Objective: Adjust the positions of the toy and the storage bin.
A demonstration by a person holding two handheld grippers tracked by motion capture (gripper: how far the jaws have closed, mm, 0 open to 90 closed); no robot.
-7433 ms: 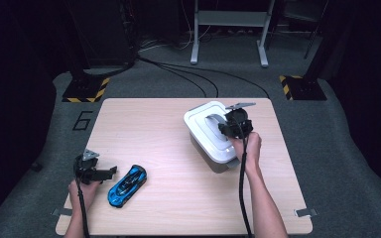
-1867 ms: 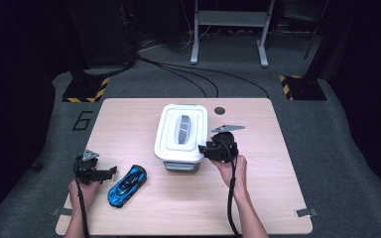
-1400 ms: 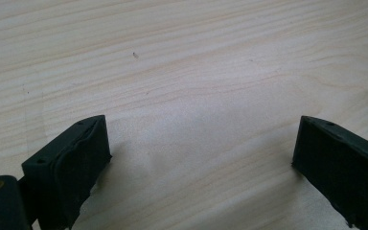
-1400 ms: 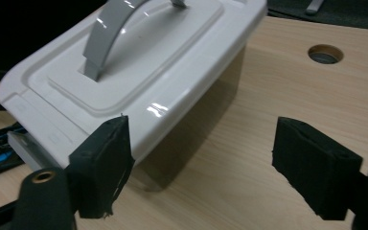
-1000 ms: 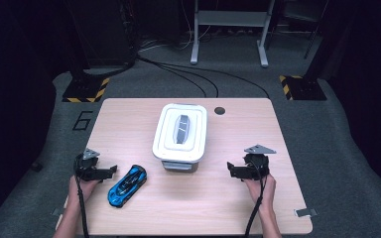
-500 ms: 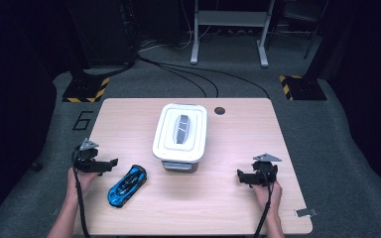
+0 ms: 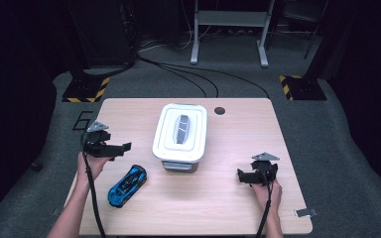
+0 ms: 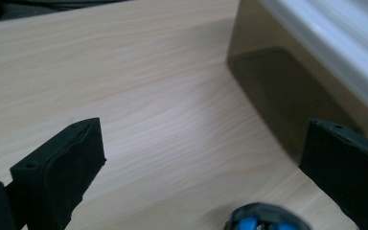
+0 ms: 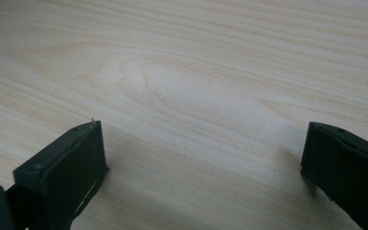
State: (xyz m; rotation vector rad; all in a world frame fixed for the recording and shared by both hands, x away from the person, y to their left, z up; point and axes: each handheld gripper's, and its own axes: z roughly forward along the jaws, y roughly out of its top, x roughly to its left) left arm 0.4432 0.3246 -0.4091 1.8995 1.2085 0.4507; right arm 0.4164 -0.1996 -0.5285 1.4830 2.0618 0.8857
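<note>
A lidded box (image 7: 179,135) with a white lid and smoky clear walls stands mid-table; its wall (image 8: 287,91) rises close ahead in the left gripper view. A blue toy car (image 7: 127,185) lies at the front left, and its tip (image 8: 263,221) peeks in at the bottom between the left jaws. My left gripper (image 7: 124,147) hovers open above the car, pointing toward the box. My right gripper (image 7: 240,174) rests open at the table's front right, with bare wood between its jaws (image 9: 201,158).
A round dark cable hole (image 7: 220,110) sits near the table's far edge (image 7: 188,99). Beyond lie grey floor, black cables (image 7: 188,74) and yellow-black striped stand feet (image 7: 297,87). Bare wood lies between the box and the right gripper.
The right gripper slid the box from far right to mid-table, let go, and withdrew to the front right. The left gripper rose and moved away from the table's front edge, past the car.
</note>
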